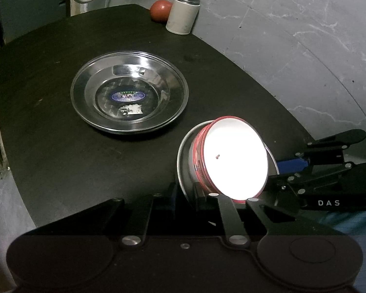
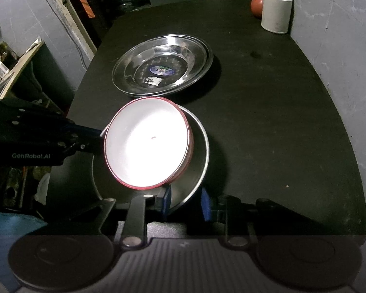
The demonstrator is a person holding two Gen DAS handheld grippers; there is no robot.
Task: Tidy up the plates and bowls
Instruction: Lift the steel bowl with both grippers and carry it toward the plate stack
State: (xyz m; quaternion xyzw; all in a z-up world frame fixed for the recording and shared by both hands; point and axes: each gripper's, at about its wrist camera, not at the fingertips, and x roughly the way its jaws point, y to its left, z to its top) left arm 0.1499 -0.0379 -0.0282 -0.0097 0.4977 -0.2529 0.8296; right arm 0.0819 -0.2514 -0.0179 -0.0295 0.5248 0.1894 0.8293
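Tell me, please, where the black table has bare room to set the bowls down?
Bare table lies right of the steel plate and white bowl, up to the white canister. Another patch lies left of the plate in the left wrist view. The near edge is crowded by both tools.

Black table (image 1: 61, 158), grey marbled floor (image 1: 292, 36), dim light

My left wrist camera looks down along its tongs (image 1: 202, 195) from the near edge of the dark desk (image 1: 61, 158), facing the far wall. My right wrist camera sits close beside it, angled the same way. Both share the steel plate (image 1: 129, 97) (image 2: 162, 66), the tilted red-rimmed bowl (image 1: 234, 158) (image 2: 146, 144) and the far white canister (image 1: 183, 13) (image 2: 277, 9)
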